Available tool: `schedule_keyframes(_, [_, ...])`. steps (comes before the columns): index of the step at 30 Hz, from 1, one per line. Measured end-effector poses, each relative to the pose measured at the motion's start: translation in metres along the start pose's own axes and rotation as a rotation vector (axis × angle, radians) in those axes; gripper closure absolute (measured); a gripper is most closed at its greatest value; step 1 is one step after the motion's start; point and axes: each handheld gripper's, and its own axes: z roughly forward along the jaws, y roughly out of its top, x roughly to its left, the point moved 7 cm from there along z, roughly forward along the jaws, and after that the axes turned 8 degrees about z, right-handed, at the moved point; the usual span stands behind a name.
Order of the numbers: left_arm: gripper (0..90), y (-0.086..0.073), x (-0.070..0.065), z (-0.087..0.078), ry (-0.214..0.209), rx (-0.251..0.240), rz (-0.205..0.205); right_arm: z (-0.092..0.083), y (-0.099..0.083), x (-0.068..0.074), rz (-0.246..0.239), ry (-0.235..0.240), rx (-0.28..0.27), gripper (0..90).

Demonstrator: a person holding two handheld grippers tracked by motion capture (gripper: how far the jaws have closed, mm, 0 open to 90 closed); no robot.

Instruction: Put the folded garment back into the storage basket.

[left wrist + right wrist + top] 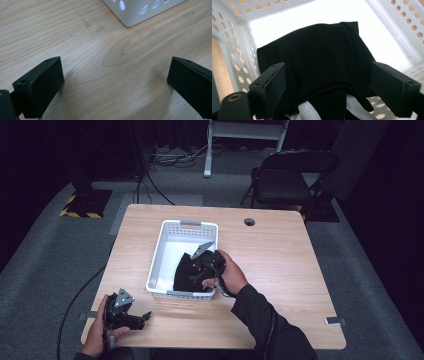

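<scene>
A white perforated basket point(162, 237) stands on the wooden table point(280, 255), left of its middle. A black cloth point(184, 272) lies in its near half, with a strip of white trim point(308, 110) at its near edge. My right gripper point(197, 270) hangs over the basket's near right part, just above the cloth point(317, 60); its jaws stand wide open on either side of the cloth, with nothing held. My left gripper point(142, 317) rests low at the table's front left, open over bare wood point(117, 75), a short way from the basket's corner point(130, 20).
A round cable hole point(249, 222) sits near the table's far edge. Behind the table stand a black folding chair point(290, 177) and a white frame point(245, 135). Cables run across the grey floor point(165, 160). The table's right half is bare wood.
</scene>
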Motion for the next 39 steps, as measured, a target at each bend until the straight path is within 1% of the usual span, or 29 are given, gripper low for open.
schedule_keyframes(3, [0.6,0.0,0.0,0.0,0.0,0.0,0.0,-0.001,0.001,0.001,-0.007,-0.017,-0.009,10.5])
schedule_keyframes(5, [0.6,0.0,0.0,0.0,0.0,0.0,0.0,-0.003,0.002,0.002,-0.01,-0.008,-0.022,10.1])
schedule_keyframes(8, [0.6,0.0,0.0,0.0,0.0,0.0,0.0,-0.005,0.003,0.003,-0.016,-0.01,-0.038,8.3])
schedule_keyframes(12, [0.6,0.0,0.0,0.0,0.0,0.0,0.0,-0.007,0.005,0.006,-0.027,-0.003,-0.049,7.5])
schedule_keyframes(17, [0.6,0.0,0.0,0.0,0.0,0.0,0.0,-0.011,0.006,0.007,-0.026,-0.001,-0.062,7.5])
schedule_keyframes(23, [0.7,0.0,0.0,0.0,0.0,0.0,0.0,-0.021,0.008,0.008,-0.034,0.001,-0.089,7.5])
schedule_keyframes(27, [0.6,0.0,0.0,0.0,-0.001,0.0,0.0,-0.028,0.006,0.006,-0.047,-0.006,-0.094,7.5])
schedule_keyframes(34, [0.6,0.0,0.0,0.0,-0.001,0.0,0.0,-0.041,0.001,0.003,-0.052,-0.014,-0.107,7.5])
schedule_keyframes(39, [0.6,0.0,0.0,0.0,0.0,0.0,0.0,-0.049,-0.002,0.002,-0.073,-0.024,-0.111,7.5])
